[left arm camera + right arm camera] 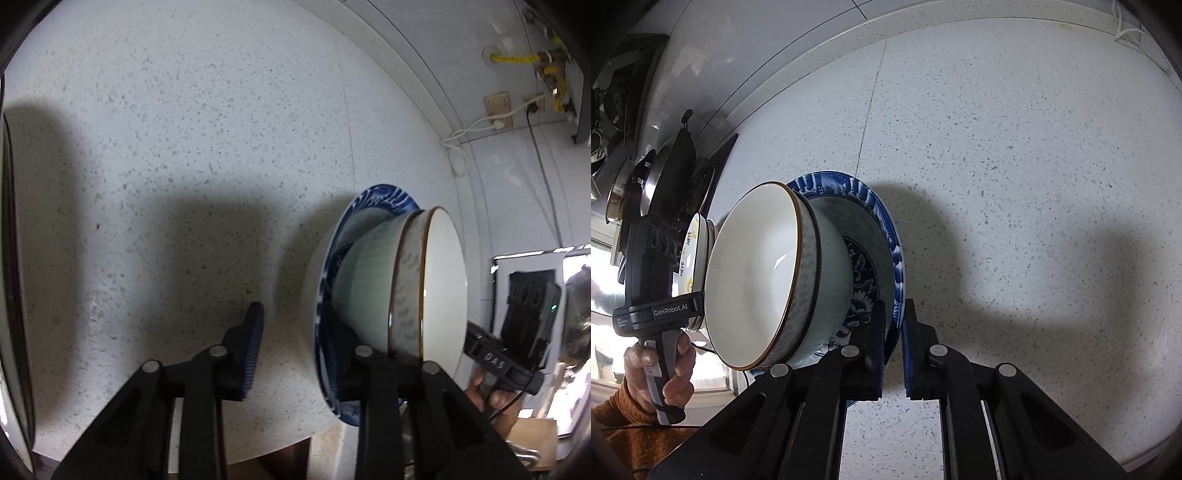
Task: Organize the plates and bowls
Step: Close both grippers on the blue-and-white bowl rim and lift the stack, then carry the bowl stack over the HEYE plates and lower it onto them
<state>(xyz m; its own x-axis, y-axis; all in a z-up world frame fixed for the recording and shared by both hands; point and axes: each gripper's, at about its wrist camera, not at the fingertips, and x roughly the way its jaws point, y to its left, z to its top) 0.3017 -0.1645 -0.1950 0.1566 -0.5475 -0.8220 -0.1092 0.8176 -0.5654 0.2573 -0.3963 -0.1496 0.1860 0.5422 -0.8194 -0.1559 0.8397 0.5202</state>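
Observation:
A blue-patterned plate point(886, 236) lies on the speckled countertop point(1015, 166) with a pale bowl point(753, 273) standing in it. My right gripper point(894, 343) is shut on the plate's near rim, one finger inside and one outside. In the left wrist view the same plate point(384, 201) and bowl point(439, 288) show. My left gripper point(299, 347) is open around the plate's opposite rim; its left finger point(251, 354) stands well clear of the plate. A second white bowl with yellow print point(692, 254) sits behind the pale bowl.
A stove with dark pans point(668, 177) stands beyond the plate in the right wrist view. The tiled wall carries sockets and cables point(498, 110) and a yellow gas hose point(517, 58). The counter's front edge point(258, 458) is near the left gripper.

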